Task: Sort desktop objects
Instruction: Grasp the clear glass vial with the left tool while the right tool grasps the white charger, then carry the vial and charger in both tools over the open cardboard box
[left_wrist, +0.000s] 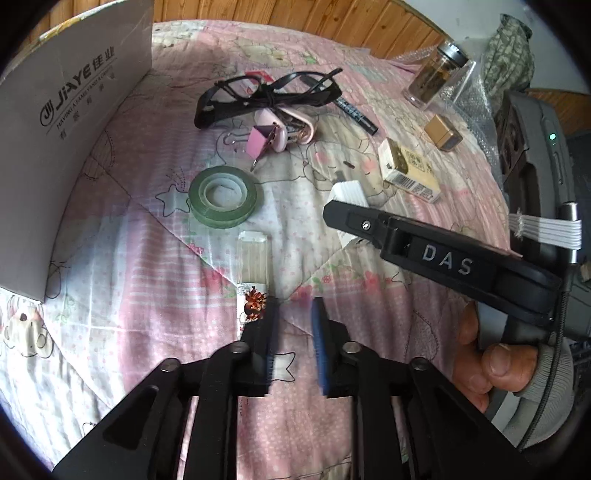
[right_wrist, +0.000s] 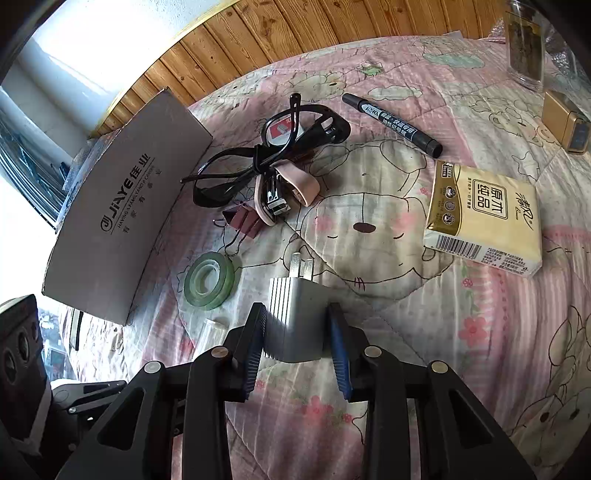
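My right gripper (right_wrist: 295, 325) is shut on a white plug charger (right_wrist: 295, 317), prongs pointing away; the charger also shows in the left wrist view (left_wrist: 349, 194) at the tip of the right gripper. My left gripper (left_wrist: 295, 314) is open and empty just above the quilt, next to a clear tube of sticks (left_wrist: 253, 258). A green tape roll (left_wrist: 222, 201) (right_wrist: 209, 280) lies ahead. Black glasses (right_wrist: 266, 147) (left_wrist: 258, 92), a pink nail clipper (right_wrist: 280, 192), a pink binder clip (left_wrist: 263, 142), a black marker (right_wrist: 391, 122) and a yellow tissue pack (right_wrist: 484, 221) lie beyond.
A grey cardboard box (left_wrist: 62, 147) (right_wrist: 122, 221) stands at the left. A glass jar (left_wrist: 436, 74) and a small gold box (left_wrist: 443, 133) sit at the far right. A pink cartoon quilt (right_wrist: 480, 350) covers the surface, with wood panelling (right_wrist: 295, 33) behind.
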